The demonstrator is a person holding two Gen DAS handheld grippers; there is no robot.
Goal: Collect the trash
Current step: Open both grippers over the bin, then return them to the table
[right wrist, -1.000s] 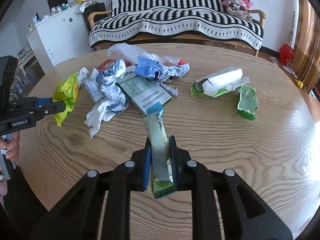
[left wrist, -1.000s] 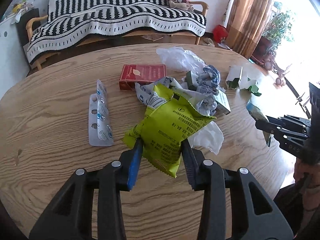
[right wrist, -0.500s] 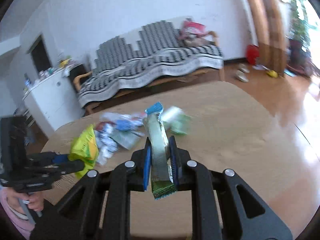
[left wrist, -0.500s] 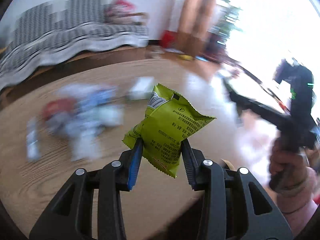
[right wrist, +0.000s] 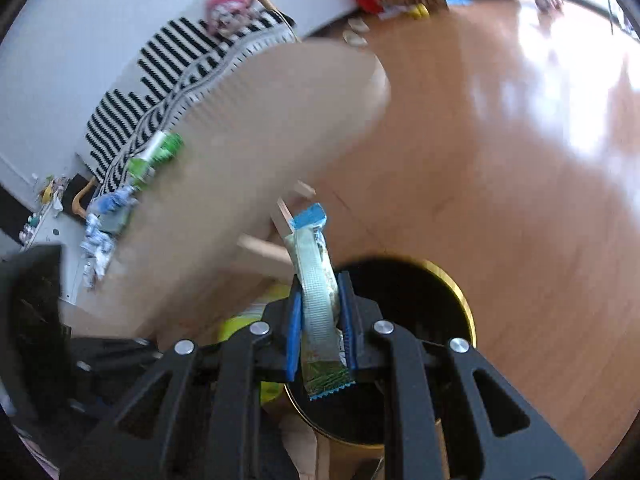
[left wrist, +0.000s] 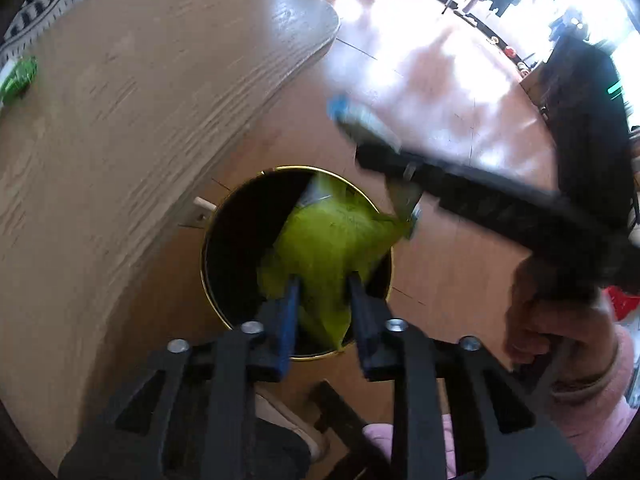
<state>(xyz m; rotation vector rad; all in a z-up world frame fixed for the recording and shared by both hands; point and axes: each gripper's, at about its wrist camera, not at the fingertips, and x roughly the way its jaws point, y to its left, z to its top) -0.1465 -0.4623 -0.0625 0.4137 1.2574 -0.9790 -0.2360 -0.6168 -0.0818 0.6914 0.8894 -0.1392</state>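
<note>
Overhead, two tongs, each clamping one wrapper: left tongs [left wrist: 322,284] yellow wrapper [left wrist: 332,240], right tongs [right wrist: 320,312] striped wrapper [right wrist: 316,264].

No text can really be read here. The yellow-green snack bag [left wrist: 328,248] is shown from a blurred side, so no print is made out on it. The pale stick wrapper [right wrist: 318,280] carries a blue end and a green patterned end, but any lettering on it is too smeared to be read. The leftover wrappers [right wrist: 108,224] on the table [right wrist: 256,128] are blurred to colour blobs, and no label or brand is seen on the gold-rimmed bin [left wrist: 224,308].
</note>
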